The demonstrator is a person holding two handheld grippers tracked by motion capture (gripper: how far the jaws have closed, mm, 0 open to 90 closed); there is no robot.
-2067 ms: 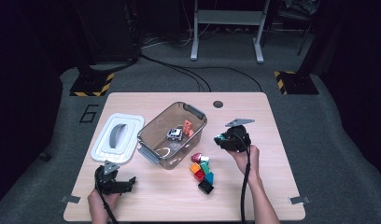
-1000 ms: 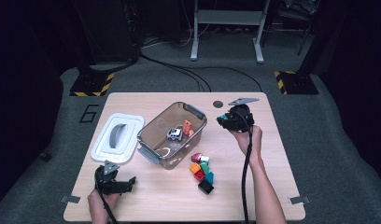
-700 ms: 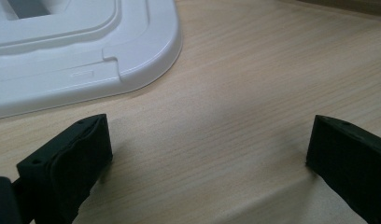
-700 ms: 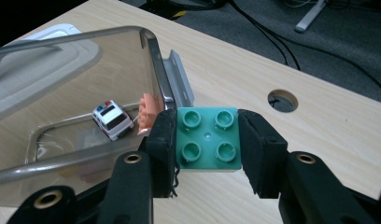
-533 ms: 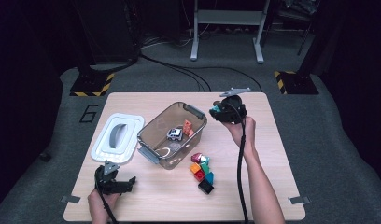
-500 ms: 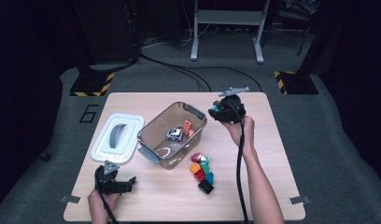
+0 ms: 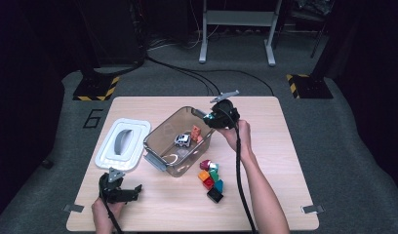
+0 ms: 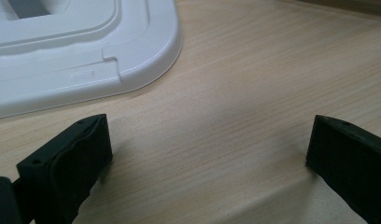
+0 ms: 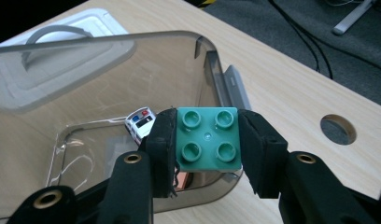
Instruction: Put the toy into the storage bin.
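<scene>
Right tongs (image 9: 208,140) clamped on green block (image 9: 208,140), centre frame, above clear bin (image 9: 62,60) corner. Left tongs (image 8: 207,154) spread wide, nothing gripped, on table (image 8: 254,70) beside white lid (image 8: 86,51).

Bin (image 7: 160,146) mid-table, lid (image 7: 123,146) just left of it, toy car (image 7: 182,140) inside, loose bricks (image 7: 210,175) right of its front corner.

A white lid (image 7: 122,145) lies flat on the table (image 7: 280,146) left of the bin. A pile of coloured blocks (image 7: 211,176) sits near the bin's right front corner. A round hole (image 9: 338,129) is cut in the tabletop.
</scene>
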